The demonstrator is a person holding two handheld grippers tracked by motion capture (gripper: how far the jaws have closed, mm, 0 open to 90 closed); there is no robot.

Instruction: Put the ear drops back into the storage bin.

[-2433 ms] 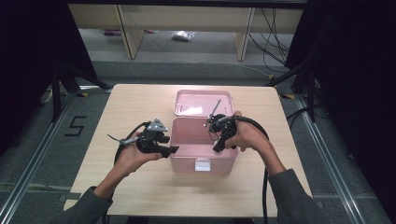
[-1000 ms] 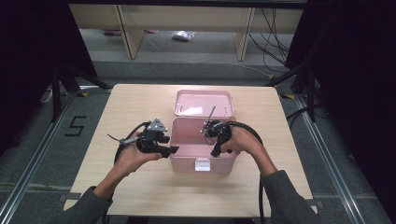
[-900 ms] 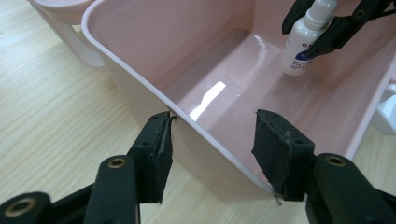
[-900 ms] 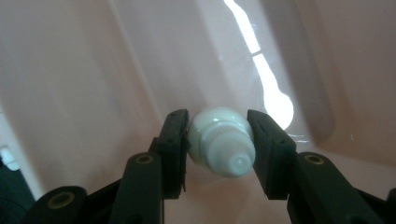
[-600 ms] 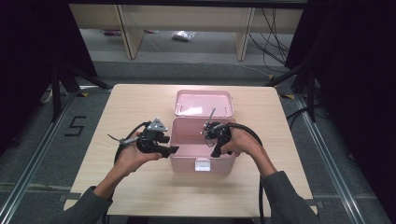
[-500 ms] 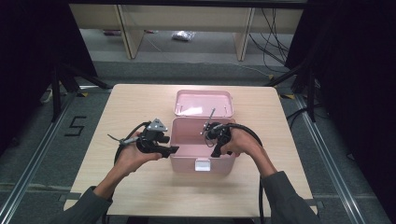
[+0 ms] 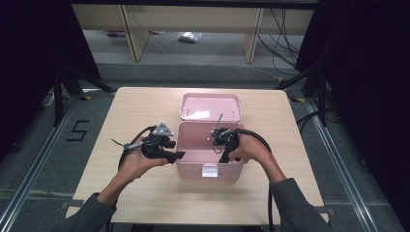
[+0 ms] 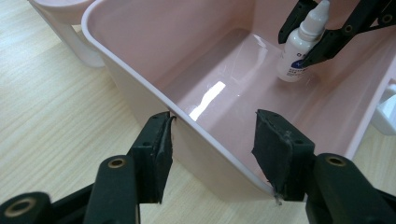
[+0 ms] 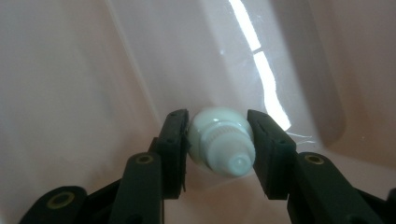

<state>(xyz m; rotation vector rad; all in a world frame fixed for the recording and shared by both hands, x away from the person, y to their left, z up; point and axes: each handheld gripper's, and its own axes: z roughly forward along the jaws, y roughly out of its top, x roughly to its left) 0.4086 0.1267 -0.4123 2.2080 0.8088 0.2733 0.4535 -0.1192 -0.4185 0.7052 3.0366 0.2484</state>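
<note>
Currently right gripper (image 9: 218, 140) is lowering the dropper bottle (image 8: 299, 44), fingers clamped on it; left gripper (image 8: 212, 154), fingers parted, is straddling the box (image 7: 193, 166) wall. Release once upright on the floor.

We wore dark grey sleeves and carried black tongs in each hand, the left tongs (image 7: 178, 155) topped by a grey three-cornered plate, the right tongs (image 7: 224, 157) trailing a thick black cable, their jaws faced with worn black pads (image 8: 276, 148) fastened by brass-ringed screws.
</note>
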